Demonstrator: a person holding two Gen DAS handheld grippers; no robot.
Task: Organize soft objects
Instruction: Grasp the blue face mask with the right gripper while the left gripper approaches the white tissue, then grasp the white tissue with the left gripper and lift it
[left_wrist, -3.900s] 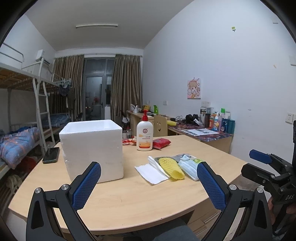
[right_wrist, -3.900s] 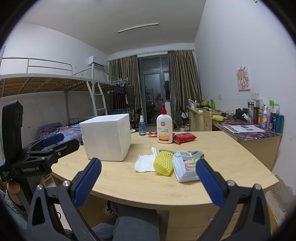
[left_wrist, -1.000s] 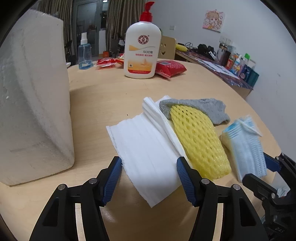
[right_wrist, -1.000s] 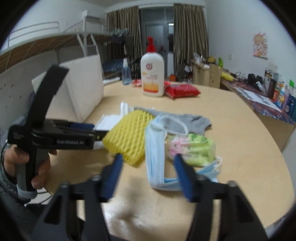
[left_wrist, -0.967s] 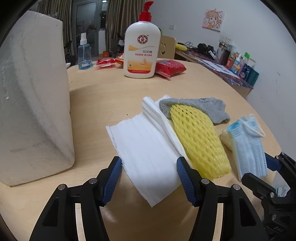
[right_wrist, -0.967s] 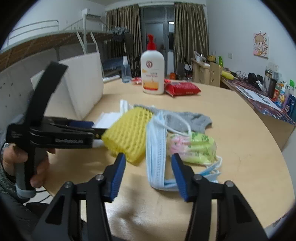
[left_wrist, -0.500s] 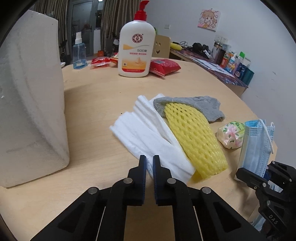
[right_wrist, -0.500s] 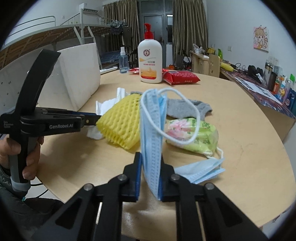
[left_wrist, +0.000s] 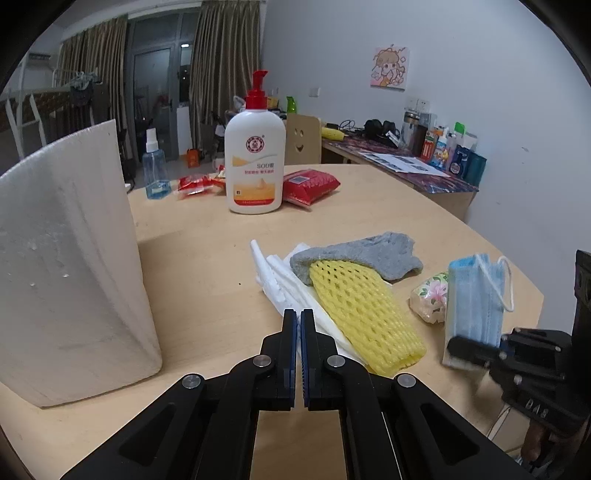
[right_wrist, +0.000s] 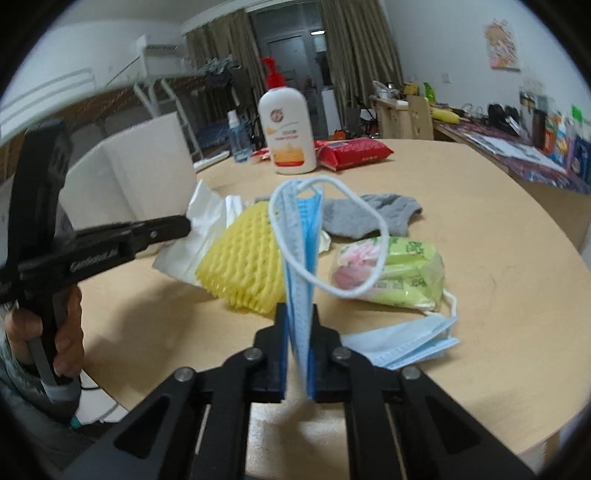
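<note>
- Blue pleated face mask (right_wrist: 300, 266) stood upright, pinched at its lower edge by the closed fingers of the right gripper (right_wrist: 298, 343), its white ear loop hanging free to the right
- White tissue sheets (left_wrist: 291, 291), bunched into folds, were clamped at their near edge between the closed fingers of the left gripper (left_wrist: 298, 325); the far part still lay on the table
- Both sets of fingers had just been closing, each with soft material between them
- Yellow foam fruit net (left_wrist: 360, 314) rested on the tissue, and a grey sock (left_wrist: 369, 254) draped over the net's far end; a green and pink tissue pack (right_wrist: 395, 273) and a second blue mask (right_wrist: 406, 343) lay beside them
- Good practice, as I judge it: draw the tissue out slowly and low so the net and sock slide off rather than get dragged along, and keep the mask's loop clear of the pack
- White foam box (left_wrist: 70, 258) to the left looked the likely place for these things, though its opening could not be seen
- Pale wooden round table (left_wrist: 207, 258) also bore a white pump bottle with a red top (left_wrist: 256, 155), a red packet (left_wrist: 310, 184) and a small clear spray bottle (left_wrist: 155, 166)
- Beyond it were brown curtains, a bunk bed with a ladder and a cluttered desk along the white wall
</note>
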